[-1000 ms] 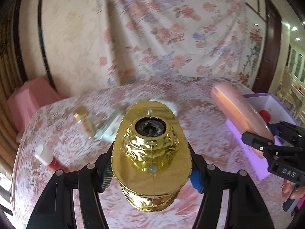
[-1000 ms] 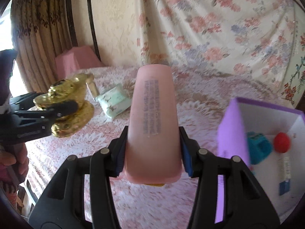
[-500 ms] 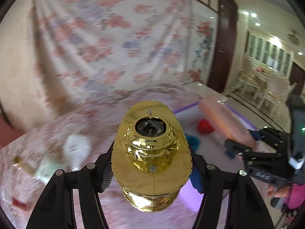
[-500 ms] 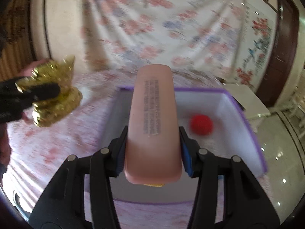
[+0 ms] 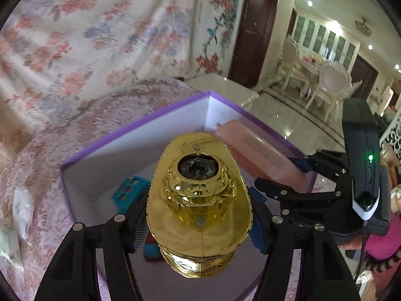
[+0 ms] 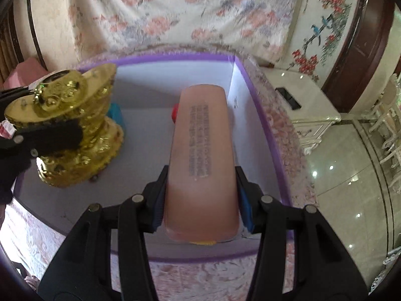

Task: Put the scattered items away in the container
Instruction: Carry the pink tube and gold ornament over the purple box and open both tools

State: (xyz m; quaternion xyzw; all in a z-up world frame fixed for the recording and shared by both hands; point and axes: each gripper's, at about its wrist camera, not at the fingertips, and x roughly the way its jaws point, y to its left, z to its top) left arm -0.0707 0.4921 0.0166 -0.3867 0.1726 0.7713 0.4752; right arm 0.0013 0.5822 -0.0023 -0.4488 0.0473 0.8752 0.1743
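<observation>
My left gripper (image 5: 198, 228) is shut on a shiny gold ingot ornament (image 5: 199, 208), held over the purple box (image 5: 140, 125) with white inside walls. The same gold ornament (image 6: 67, 128) hangs at the left in the right wrist view, above the box floor. My right gripper (image 6: 200, 195) is shut on a pink tube (image 6: 203, 160) with printed text, held above the box (image 6: 263, 125) interior. That pink tube (image 5: 258, 153) and the right gripper (image 5: 288, 175) show at the right in the left wrist view. A teal object (image 5: 130, 188) and a red ball (image 6: 175, 111) lie inside the box.
The box sits on a table with a pink lace cloth (image 5: 50, 150). A white packet (image 5: 21, 205) lies on the cloth left of the box. A floral sheet (image 6: 175, 7) hangs behind. A white cabinet (image 6: 310, 105) and glossy floor (image 6: 351, 175) lie to the right.
Both grippers have swept to the right with their loads, from over the table to above the purple box. The scattered items on the cloth have slid out to the left of view.
</observation>
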